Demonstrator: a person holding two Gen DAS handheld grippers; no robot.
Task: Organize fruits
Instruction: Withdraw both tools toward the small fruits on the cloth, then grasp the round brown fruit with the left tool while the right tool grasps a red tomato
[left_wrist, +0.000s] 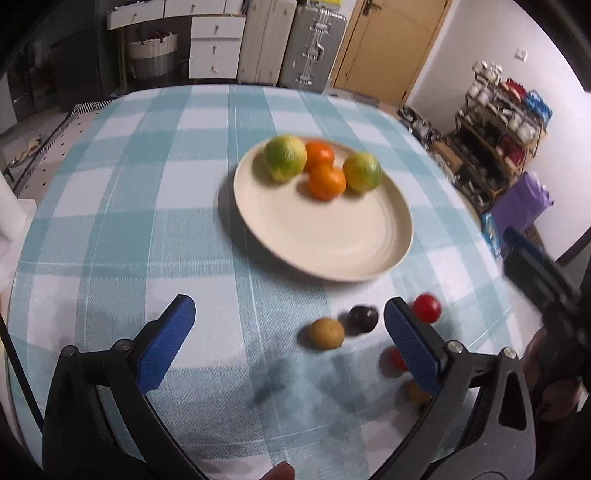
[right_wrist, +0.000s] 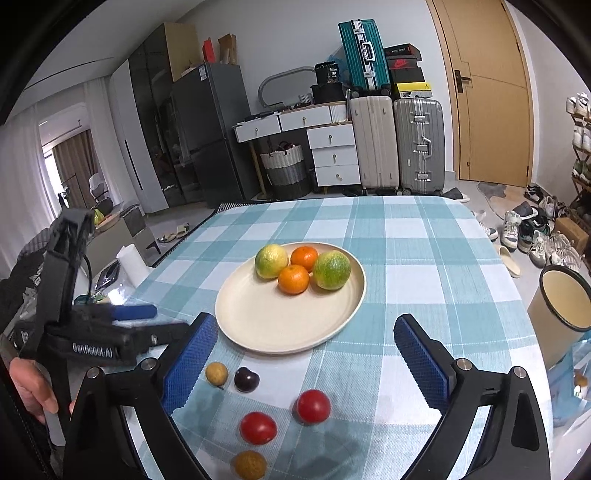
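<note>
A cream plate (left_wrist: 332, 236) (right_wrist: 273, 325) on the checked tablecloth holds two green-yellow citrus fruits (left_wrist: 285, 157) (right_wrist: 331, 269) and two oranges (left_wrist: 327, 181) (right_wrist: 293, 278). Small fruits lie in front of it: a tan one (left_wrist: 326, 333) (right_wrist: 216, 373), a dark plum (left_wrist: 363, 318) (right_wrist: 246, 379), two red ones (left_wrist: 426, 307) (right_wrist: 313, 406) and another tan one (right_wrist: 250, 464). My left gripper (left_wrist: 290, 341) is open and empty above the cloth, left of the small fruits. My right gripper (right_wrist: 304, 363) is open and empty above the small fruits.
The left gripper body (right_wrist: 92, 332) shows at the left of the right wrist view. A cream bin (right_wrist: 561, 306) stands off the table's right edge. Shoes, suitcases and drawers lie beyond the table's far edge.
</note>
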